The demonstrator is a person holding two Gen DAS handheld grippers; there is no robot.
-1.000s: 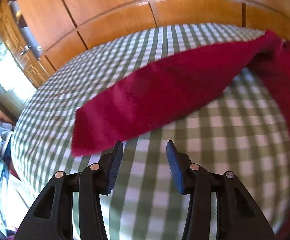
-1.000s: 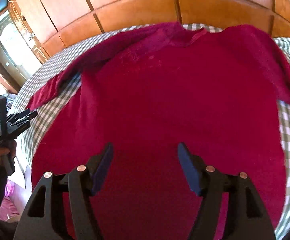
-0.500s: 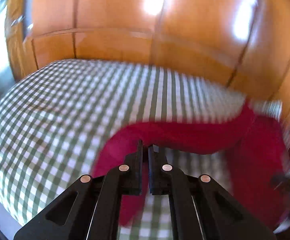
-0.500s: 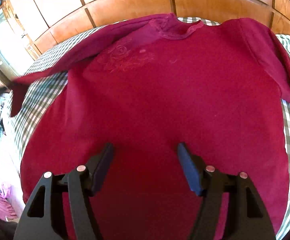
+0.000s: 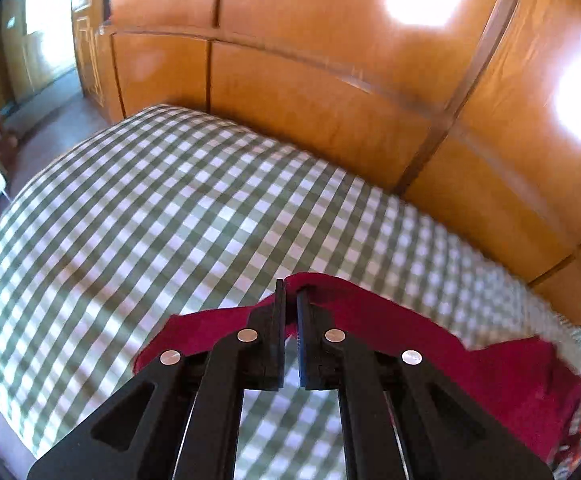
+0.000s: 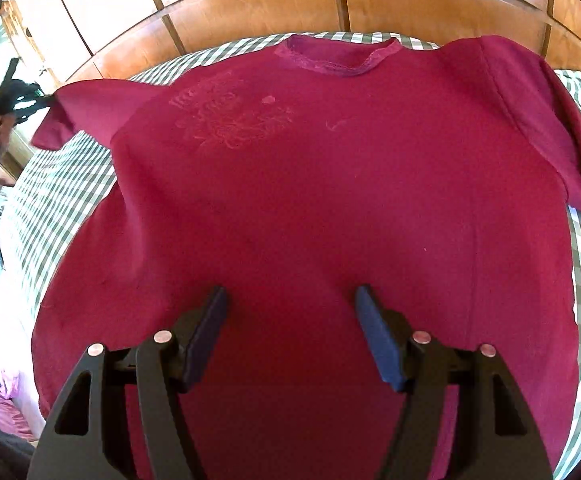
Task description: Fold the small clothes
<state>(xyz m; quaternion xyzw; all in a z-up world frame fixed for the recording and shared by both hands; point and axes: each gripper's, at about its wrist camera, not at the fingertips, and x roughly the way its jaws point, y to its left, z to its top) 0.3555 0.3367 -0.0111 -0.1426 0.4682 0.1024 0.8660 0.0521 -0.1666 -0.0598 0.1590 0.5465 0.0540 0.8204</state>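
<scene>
Left wrist view: a second ago the left gripper (image 5: 290, 292) stood wide above the checked bed (image 5: 162, 216) with the red sleeve (image 5: 370, 312) lying just ahead of it; now its jaws are pinched together on the sleeve's edge, and the cloth hangs from the tips to either side. The lower right of the sleeve runs out of frame, and the picture is smeared by motion.

Right wrist view: the right gripper (image 6: 288, 312) hangs wide apart over the lower middle of the red shirt (image 6: 330, 200), as before. Far left of it, the left gripper (image 6: 14, 100), earlier lower down, holds the sleeve (image 6: 86, 116) lifted off the bed (image 6: 58, 184). The shirt's hem is hidden behind the right gripper.
</scene>
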